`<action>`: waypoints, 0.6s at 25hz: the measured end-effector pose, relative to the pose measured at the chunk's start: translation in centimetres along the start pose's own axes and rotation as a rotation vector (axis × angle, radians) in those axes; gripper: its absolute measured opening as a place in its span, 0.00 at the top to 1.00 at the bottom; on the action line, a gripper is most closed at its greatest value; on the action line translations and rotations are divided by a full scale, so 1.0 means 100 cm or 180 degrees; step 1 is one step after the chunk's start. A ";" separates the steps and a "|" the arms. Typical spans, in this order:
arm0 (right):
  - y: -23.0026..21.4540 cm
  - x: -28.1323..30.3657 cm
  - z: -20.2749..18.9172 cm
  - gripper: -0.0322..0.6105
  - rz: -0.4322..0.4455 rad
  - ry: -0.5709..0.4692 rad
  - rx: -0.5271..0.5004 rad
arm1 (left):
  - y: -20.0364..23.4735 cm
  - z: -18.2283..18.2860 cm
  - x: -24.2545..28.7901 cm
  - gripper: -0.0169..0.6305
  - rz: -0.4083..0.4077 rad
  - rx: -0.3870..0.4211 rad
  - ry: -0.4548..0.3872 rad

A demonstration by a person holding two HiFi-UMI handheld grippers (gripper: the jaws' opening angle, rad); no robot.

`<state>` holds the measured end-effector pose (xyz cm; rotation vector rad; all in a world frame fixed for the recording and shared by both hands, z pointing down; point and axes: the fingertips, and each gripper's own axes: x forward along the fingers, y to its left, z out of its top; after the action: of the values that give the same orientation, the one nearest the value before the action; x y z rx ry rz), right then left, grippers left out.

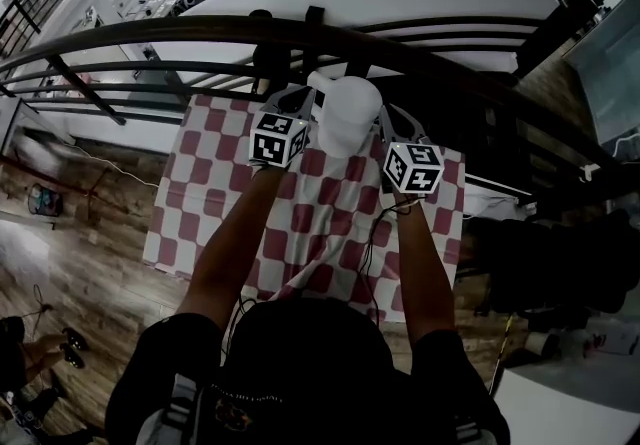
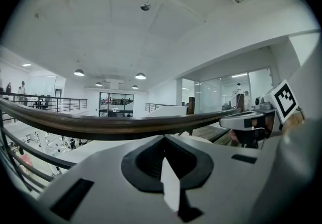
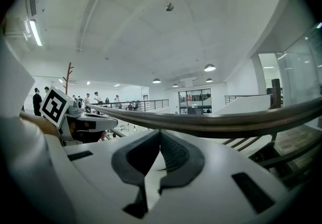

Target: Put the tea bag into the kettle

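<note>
Kettle (image 1: 346, 116) between left tool (image 1: 296, 99), right tool (image 1: 392, 123), head view, railing (image 2: 126, 125) across gripper views

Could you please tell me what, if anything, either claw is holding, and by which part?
Nothing clearly. Both the left claw and right claw are shut; a thin white sliver between the left jaws cannot be identified.

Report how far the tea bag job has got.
Done: nothing that shows. The kettle stands on the checked cloth between the two claws; its inside is not visible. In hand: nothing certain. The left claw and right claw are both shut, and no tea bag can be made out in either. Left: pick up the tea bag and drop it into the kettle.
</note>
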<state>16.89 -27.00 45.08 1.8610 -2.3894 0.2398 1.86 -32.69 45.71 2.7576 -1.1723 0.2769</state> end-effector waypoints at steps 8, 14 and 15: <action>-0.008 0.009 -0.007 0.93 -0.0013 0.0063 0.0031 | 0.008 -0.006 0.021 0.97 -0.0019 -0.0030 0.0068; -0.016 0.013 -0.014 0.93 -0.0019 0.0112 0.0056 | 0.016 -0.006 0.044 0.97 0.0003 -0.0075 0.0108; -0.017 0.014 -0.016 0.93 -0.0025 0.0122 0.0064 | 0.018 -0.006 0.047 0.97 0.0008 -0.0099 0.0109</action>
<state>18.12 -28.48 46.99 1.8563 -2.3630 0.2971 3.68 -37.07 47.45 2.7137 -1.1620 0.3024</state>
